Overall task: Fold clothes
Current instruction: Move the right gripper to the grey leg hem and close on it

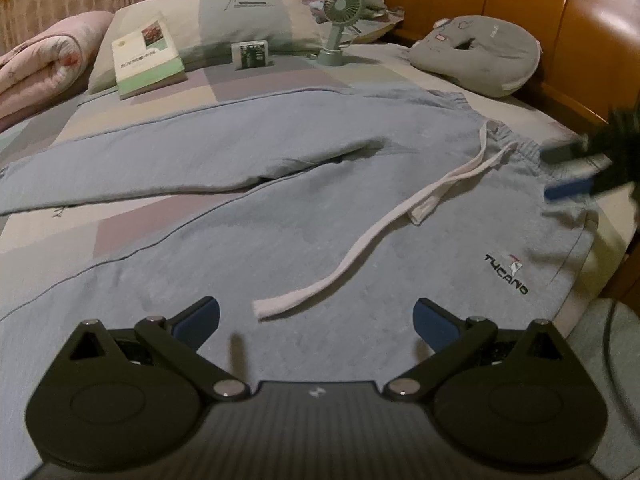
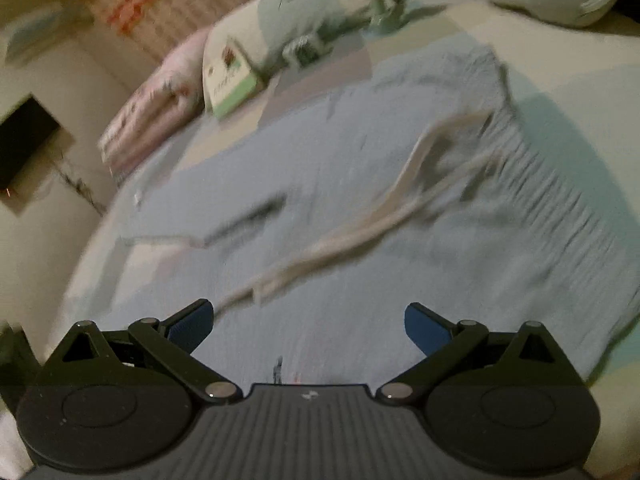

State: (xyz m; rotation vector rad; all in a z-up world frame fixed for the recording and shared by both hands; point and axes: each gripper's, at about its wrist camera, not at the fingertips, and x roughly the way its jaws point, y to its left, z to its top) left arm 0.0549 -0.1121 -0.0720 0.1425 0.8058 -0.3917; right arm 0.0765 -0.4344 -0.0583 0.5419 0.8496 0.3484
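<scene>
In the left wrist view the left tool [image 1: 316, 316] hovers with its two blue-padded fingers spread wide and nothing between them, just above a pair of light blue trousers [image 1: 280, 200] laid flat on the bed [image 1: 420, 68]. A white drawstring [image 1: 360, 248] trails from the waistband toward the tool, its loose end just ahead of the fingers. Ahead and to the right, the right tool [image 1: 576, 172] shows blurred over the waistband. Far ahead stand a book [image 1: 146, 58] against a pillow [image 1: 240, 16], a small fan [image 1: 340, 20] and a grey cushion [image 1: 480, 54]. In the blurred right wrist view the right tool [image 2: 308, 322] is likewise spread wide and empty over the trousers [image 2: 360, 220], with the drawstring [image 2: 360, 220] ahead.
</scene>
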